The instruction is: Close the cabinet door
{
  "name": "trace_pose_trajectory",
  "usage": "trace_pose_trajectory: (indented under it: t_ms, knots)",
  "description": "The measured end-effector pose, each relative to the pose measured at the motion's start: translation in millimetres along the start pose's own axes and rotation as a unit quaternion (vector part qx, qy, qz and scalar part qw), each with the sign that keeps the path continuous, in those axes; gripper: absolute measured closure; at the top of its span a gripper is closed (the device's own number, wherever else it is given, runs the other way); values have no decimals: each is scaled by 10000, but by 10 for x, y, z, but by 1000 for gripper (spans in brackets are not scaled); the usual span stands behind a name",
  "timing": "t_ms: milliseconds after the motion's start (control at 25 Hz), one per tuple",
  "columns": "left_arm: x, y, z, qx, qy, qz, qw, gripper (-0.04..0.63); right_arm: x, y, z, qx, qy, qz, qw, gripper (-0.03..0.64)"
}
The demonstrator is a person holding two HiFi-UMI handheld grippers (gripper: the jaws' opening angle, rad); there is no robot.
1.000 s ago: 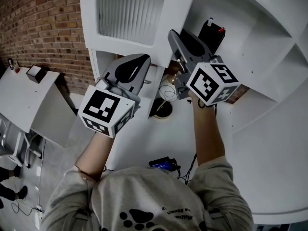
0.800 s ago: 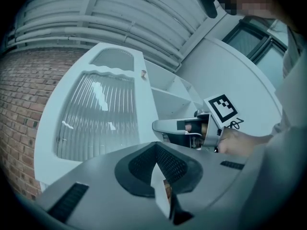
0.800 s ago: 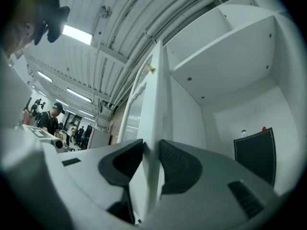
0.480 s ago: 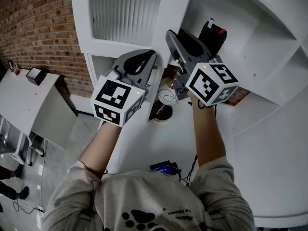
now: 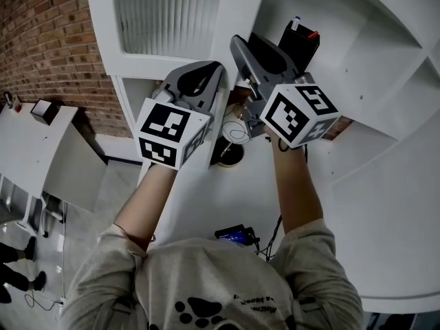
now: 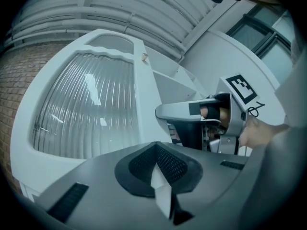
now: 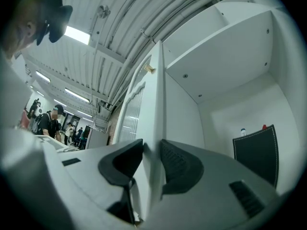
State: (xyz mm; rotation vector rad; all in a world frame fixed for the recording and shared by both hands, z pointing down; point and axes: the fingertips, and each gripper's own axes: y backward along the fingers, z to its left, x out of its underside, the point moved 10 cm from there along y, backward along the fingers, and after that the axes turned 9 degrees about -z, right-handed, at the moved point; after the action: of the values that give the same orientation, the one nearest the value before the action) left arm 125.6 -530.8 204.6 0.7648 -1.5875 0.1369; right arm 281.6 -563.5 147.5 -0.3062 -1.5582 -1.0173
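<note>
One white cabinet (image 5: 385, 81) fills the upper right of the head view, with one brick wall (image 5: 48, 40) off to its left. Its single cabinet door (image 5: 237, 19), white-framed around one ribbed glass panel, stands swung out, so the compartment behind it is open to view. There are two grippers, each carrying one marker cube. The right gripper (image 5: 244, 47) reaches up to the door's free edge. In the right gripper view that edge (image 7: 156, 128) runs straight between the two dark pads, which are clamped on it from either side (image 7: 152, 162). The left gripper (image 5: 210, 71) sits just beside it on the door's glazed side, near the lower frame. Its jaws are together with nothing between them (image 6: 156, 150), and the ribbed pane lies ahead of it on the left. Whether it touches the door cannot be told. The open compartment holds one black pouch (image 7: 256, 152) with pale stitching, standing upright against the back wall. Two small caps, one white (image 7: 243, 131) and one red (image 7: 264, 127), show just above its top edge.
</note>
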Motion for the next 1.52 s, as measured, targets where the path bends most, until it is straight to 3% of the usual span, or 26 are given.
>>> trace_pose_trajectory:
  t_ms: [280, 600, 1000, 1520]
  knots:
    - [6, -21, 61, 114, 80, 20, 9999, 589, 25, 64, 151, 606, 827, 18, 9947, 494]
    - [9, -44, 101, 169, 128, -10, 9998, 589, 51, 143, 232, 858, 897, 98, 9922, 502]
    - [25, -46, 107, 234, 127, -27, 9996, 588, 43, 286, 344, 1172, 948, 76, 9885, 597]
    - [-43, 208, 127, 389, 263, -33, 9989, 588, 122, 356, 659, 1284, 1034, 141, 9862, 598]
